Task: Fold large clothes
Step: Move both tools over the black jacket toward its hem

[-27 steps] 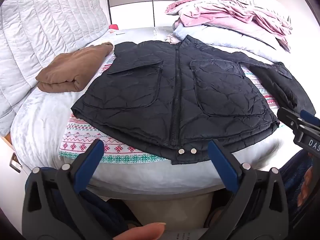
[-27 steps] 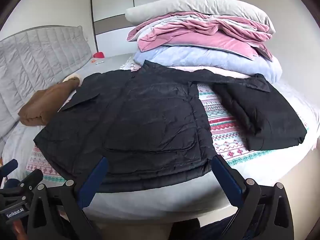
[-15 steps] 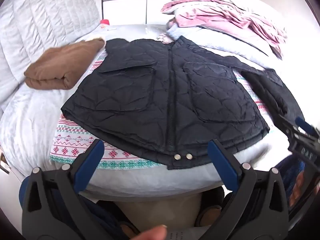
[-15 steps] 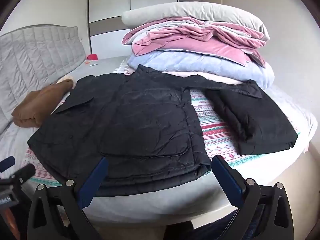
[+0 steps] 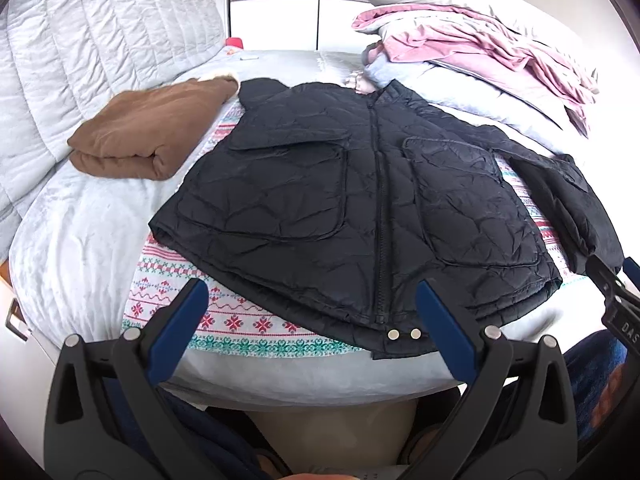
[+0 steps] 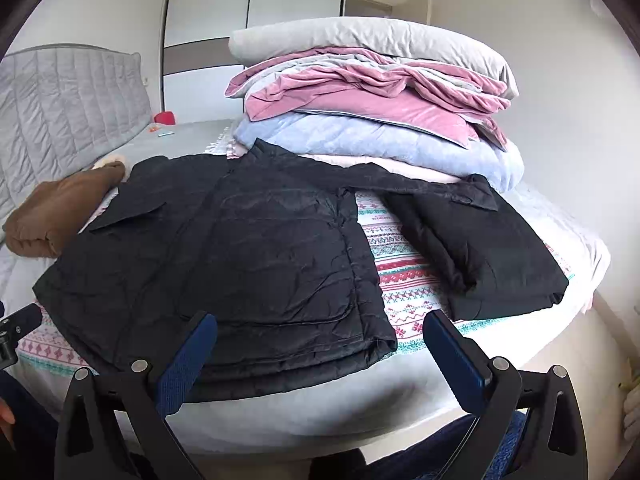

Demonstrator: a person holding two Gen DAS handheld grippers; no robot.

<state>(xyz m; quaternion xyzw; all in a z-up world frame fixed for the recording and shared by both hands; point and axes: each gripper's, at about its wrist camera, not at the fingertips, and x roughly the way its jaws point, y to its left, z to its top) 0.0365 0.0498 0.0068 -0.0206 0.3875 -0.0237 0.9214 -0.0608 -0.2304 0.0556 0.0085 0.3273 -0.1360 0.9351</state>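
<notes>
The only writing you can read is the white "DAS" on the black body of your right gripper (image 5: 618, 300), showing at the right edge of the left wrist view; the rest of that label is cut off.

You are holding your left gripper (image 5: 310, 312) wide open, its blue-padded fingers (image 5: 180, 324) hanging empty just above the near edge of the grey-sheeted bed (image 5: 80, 240); your right gripper (image 6: 320, 344) is standing equally wide with nothing between its blue pads (image 6: 452, 354).

The black quilted zip-up jacket (image 5: 332, 200) is lying flat and face up on a white blanket with red and green knit-style patterns (image 5: 240, 326), its two silver snaps (image 5: 404, 334) sitting at the hem nearest you; one sleeve is already lying folded over the chest, while the other black sleeve (image 6: 480, 252) is stretching out sideways across the blanket.

A folded brown fleece garment (image 5: 148, 132) is resting just beside the jacket's shoulder, near the grey quilted headboard (image 5: 80, 40); a stack of pink, pale blue and grey bedding (image 6: 372, 108) is sitting behind the collar; a small red object (image 6: 165, 117) is lying far back on the bed.

Compared with a moment ago, the jacket is sitting lower and nearer in the left wrist view, and in the right wrist view the left gripper is showing less at the left edge; the clothes themselves are lying as they were.
</notes>
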